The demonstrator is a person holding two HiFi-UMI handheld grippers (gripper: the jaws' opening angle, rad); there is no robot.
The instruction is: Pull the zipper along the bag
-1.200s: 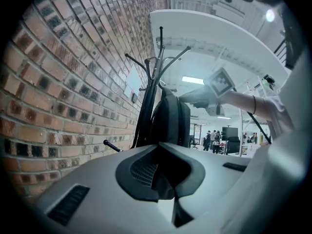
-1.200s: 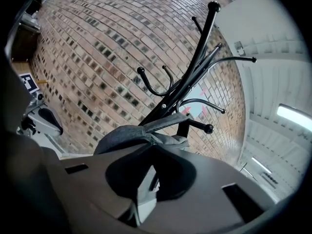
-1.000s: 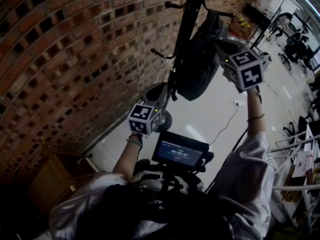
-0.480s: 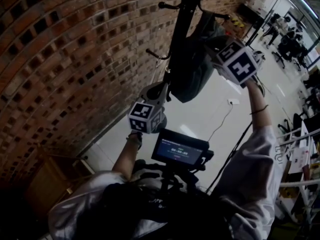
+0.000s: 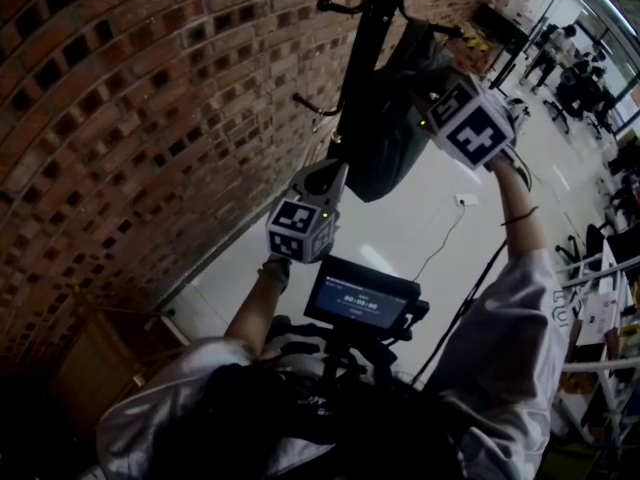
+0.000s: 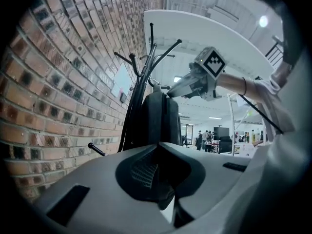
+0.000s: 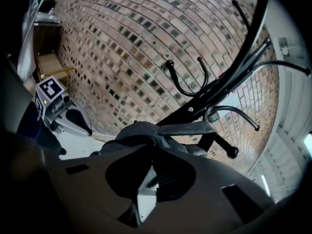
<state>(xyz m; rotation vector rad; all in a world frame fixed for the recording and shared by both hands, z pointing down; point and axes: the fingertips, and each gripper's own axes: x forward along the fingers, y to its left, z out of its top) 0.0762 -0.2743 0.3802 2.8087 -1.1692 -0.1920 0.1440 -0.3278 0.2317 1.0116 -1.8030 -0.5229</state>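
Note:
A dark bag (image 5: 385, 138) hangs from a black coat rack (image 5: 365, 38) beside a brick wall. My right gripper (image 5: 425, 93) is raised to the bag's top, and its jaws stand shut there. In the right gripper view the folded top and grey strap of the bag (image 7: 146, 130) lie right at the right gripper (image 7: 153, 147); the zipper pull itself is hidden. My left gripper (image 5: 330, 173) sits lower, by the bag's bottom, and is shut. In the left gripper view the bag (image 6: 158, 118) hangs just beyond the left gripper (image 6: 158, 147); I cannot tell whether it pinches fabric.
The brick wall (image 5: 150, 118) runs along the left. A white floor (image 5: 420, 228) with a cable (image 5: 455, 233) lies below the rack. A small screen (image 5: 360, 303) is mounted at my chest. People and desks (image 5: 580, 78) stand far right; a wooden box (image 5: 95, 368) sits low left.
The right gripper has shifted left, closer in over the bag's top. The left gripper has risen slightly toward the bag's bottom. Both stay shut.

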